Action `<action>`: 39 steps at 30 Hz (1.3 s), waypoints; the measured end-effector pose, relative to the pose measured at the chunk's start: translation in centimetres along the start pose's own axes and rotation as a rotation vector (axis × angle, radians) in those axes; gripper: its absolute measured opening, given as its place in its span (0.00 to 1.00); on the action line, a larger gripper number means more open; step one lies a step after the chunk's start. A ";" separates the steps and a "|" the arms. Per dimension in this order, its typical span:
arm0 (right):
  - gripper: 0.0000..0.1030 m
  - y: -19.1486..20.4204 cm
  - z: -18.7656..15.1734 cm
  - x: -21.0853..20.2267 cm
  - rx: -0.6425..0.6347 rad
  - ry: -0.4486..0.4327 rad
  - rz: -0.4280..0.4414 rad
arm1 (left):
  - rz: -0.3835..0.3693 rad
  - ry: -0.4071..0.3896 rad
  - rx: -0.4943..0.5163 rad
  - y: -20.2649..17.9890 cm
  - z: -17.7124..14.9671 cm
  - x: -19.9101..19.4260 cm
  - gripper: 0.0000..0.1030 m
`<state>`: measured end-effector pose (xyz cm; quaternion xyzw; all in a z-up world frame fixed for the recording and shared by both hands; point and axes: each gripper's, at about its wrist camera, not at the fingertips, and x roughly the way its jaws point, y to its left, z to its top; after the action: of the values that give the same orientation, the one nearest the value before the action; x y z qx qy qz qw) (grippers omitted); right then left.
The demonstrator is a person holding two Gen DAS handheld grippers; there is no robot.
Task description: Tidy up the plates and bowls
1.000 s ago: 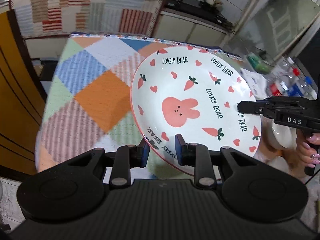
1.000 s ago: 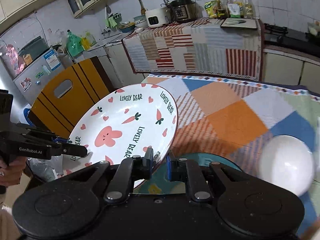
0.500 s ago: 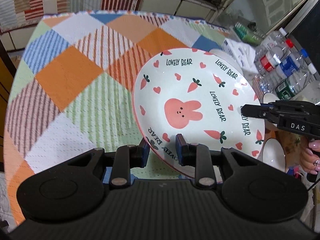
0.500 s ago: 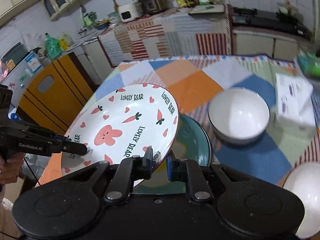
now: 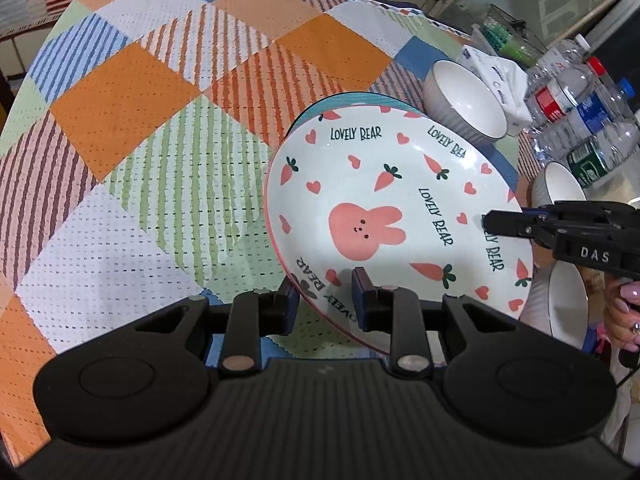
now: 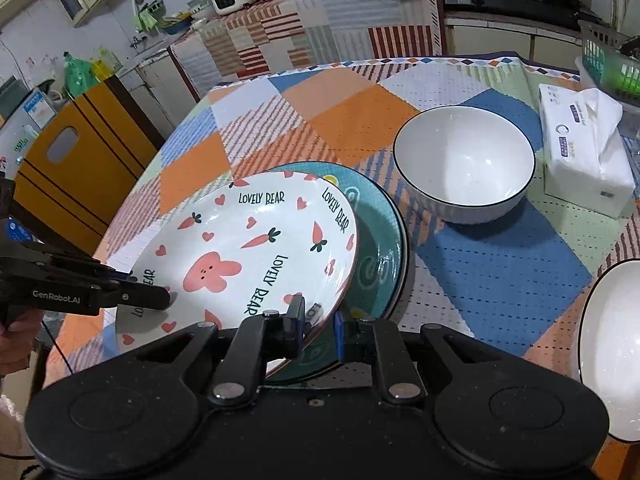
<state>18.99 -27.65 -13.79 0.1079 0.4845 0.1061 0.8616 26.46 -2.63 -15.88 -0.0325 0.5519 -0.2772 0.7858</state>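
The left claw [image 5: 325, 294] is clamped on the near rim of the rabbit plate [image 5: 384, 216], one finger under the rim and one over it. The right claw [image 6: 320, 322] pinches the opposite edge of the same plate [image 6: 248, 256] (so both claws carry it between them). From the left claw's side, the right claw [image 5: 516, 222] reaches in over the far right rim; from the right claw's side, the left claw [image 6: 136, 296] comes in from the left edge. The plate hangs tilted above the checked tablecloth [image 5: 132, 128], its white face printed with a pink rabbit, carrots, hearts and the words LOVELY BEAR.

Just beneath and beyond the plate lies a teal plate [image 6: 380, 240] on the tablecloth [image 6: 500, 264], partly covered by the plate held above it; whether the two touch I cannot tell. Beyond the right claw and off to its right sits a white bowl [image 6: 464, 160] with a dark rim, empty, resting on the cloth. Further right of that bowl lies a pack of tissues [image 6: 580, 152]. At the right claw's near right edge a second white bowl [image 6: 612, 344] shows only in part. From the left claw, several plastic bottles [image 5: 580, 112] stand far off to the right.
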 end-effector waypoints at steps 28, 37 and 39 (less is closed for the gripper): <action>0.31 4.0 0.4 1.7 -0.216 0.118 -0.285 | 0.111 0.071 0.037 -2.5 1.2 2.1 0.27; 0.32 5.2 -0.5 3.0 -0.336 0.050 -0.423 | 0.161 0.065 0.019 -3.4 1.2 2.6 0.27; 0.32 5.1 -0.8 2.8 -0.315 0.015 -0.426 | 0.169 0.063 0.016 -3.4 1.0 2.4 0.27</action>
<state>19.32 -21.95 -15.01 -0.1327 0.4803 -0.0031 0.8670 26.59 -6.91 -16.30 0.0295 0.5749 -0.2152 0.7889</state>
